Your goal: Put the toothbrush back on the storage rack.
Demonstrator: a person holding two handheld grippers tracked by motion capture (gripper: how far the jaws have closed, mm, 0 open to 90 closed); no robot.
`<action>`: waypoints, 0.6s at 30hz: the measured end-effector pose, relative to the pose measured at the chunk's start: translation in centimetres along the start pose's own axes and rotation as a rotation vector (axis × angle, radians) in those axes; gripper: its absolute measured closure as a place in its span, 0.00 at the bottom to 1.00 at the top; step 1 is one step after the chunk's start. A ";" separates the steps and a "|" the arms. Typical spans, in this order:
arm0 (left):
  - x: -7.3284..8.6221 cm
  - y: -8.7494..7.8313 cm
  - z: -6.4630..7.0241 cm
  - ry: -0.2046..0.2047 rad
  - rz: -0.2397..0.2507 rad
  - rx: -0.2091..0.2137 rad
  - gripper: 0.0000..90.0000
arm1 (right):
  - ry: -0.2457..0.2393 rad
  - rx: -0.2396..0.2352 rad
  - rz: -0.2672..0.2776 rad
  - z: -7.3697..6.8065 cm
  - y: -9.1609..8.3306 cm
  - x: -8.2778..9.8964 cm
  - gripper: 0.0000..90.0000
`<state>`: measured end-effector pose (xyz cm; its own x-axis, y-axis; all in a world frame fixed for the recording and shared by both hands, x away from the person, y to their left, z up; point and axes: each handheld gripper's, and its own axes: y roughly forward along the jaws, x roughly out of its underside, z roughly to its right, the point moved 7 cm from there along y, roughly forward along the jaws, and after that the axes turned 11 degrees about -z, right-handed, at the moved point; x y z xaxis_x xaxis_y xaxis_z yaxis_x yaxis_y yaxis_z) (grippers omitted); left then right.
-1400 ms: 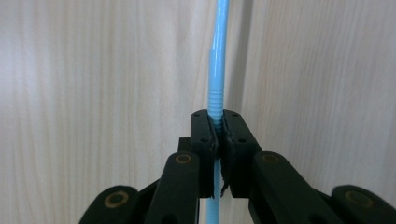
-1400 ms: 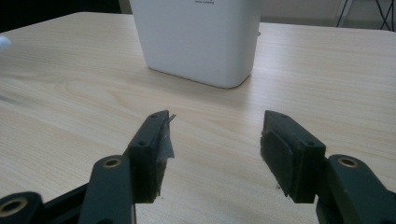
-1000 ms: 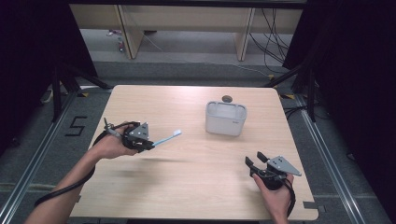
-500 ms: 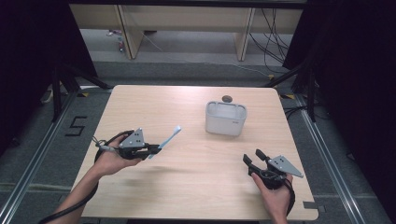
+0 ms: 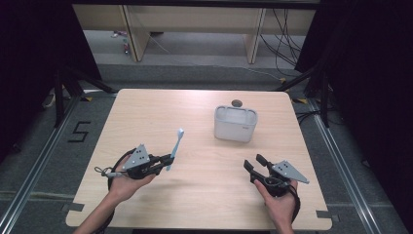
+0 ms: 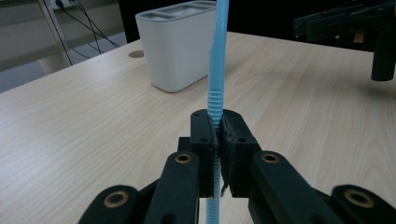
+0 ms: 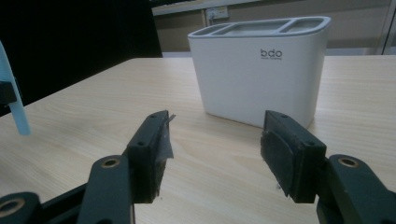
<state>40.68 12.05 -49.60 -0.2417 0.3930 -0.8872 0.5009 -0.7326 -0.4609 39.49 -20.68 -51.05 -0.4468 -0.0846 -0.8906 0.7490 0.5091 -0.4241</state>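
On the wooden table (image 5: pixel 195 112), the left gripper (image 5: pixel 163 160) sits at about 8 o'clock, its jaws clamped on the ribbed handle of a light blue toothbrush (image 5: pixel 176 147), whose head points toward 12 o'clock. The right gripper (image 5: pixel 254 165), at 5 o'clock, has its jaws spread apart with nothing between them. A white compartmented holder (image 5: pixel 235 124) marked "bdo" stands at 1 o'clock, well apart from both.

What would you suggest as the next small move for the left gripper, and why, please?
Probably carry the light blue plastic toothbrush toward the white compartmented holder. The left gripper has its jaws shut on the ribbed handle, the holder's top slots are open, and bare table lies between them.
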 end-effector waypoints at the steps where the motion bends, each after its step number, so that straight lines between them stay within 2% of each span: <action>1: -0.1 0.0 0.2 0.003 0.006 -0.010 0.93 | -0.001 -0.012 0.014 -0.2 0.2 -0.2 0.48; 2: -0.2 0.0 0.5 -0.005 0.019 -0.013 0.93 | 0.029 -0.034 0.013 -0.6 0.2 -0.2 0.48; 3: -0.3 0.2 0.8 -0.015 0.047 -0.009 0.93 | 0.012 -0.022 0.021 -0.6 0.3 -0.4 0.48; 5: -0.5 0.3 1.1 -0.028 0.061 -0.011 0.93 | 0.021 -0.042 0.012 -0.9 0.5 -0.5 0.48; 6: -0.5 0.4 1.3 -0.030 0.051 -0.015 0.93 | 0.001 -0.009 0.006 -0.7 0.5 -0.5 0.48; 7: -0.6 0.5 1.5 -0.029 0.053 -0.005 0.93 | 0.021 -0.034 0.020 -1.1 0.6 -0.6 0.48; 9: -0.8 0.9 1.8 -0.036 0.065 0.000 0.93 | 0.005 -0.052 0.035 -1.6 0.9 -0.7 0.48; 11: -1.0 1.2 2.1 -0.035 0.075 0.002 0.93 | 0.001 -0.052 0.033 -2.0 1.0 -0.7 0.48; 12: -1.2 1.4 2.3 -0.039 0.085 0.007 0.93 | 0.025 -0.070 0.015 -2.6 1.0 -0.6 0.48; 15: -1.4 1.9 2.8 -0.043 0.087 0.008 0.93 | 0.002 -0.081 0.020 -3.2 1.2 -0.9 0.49; 16: -1.4 2.1 2.9 -0.040 0.085 0.012 0.93 | 0.003 -0.101 0.026 -3.6 1.3 -1.1 0.49; 17: -1.5 2.3 3.1 -0.039 0.086 0.013 0.93 | -0.009 -0.092 0.025 -3.7 1.4 -1.2 0.49; 18: -1.6 2.6 3.3 -0.040 0.092 0.017 0.93 | -0.023 -0.107 0.030 -4.1 1.6 -1.5 0.50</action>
<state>39.62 7.72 -49.43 -0.2279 0.3013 -0.9259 0.5087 -0.7740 -0.3771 39.31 -16.25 -49.71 -0.4129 -0.0865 -0.9067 0.7050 0.5999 -0.3783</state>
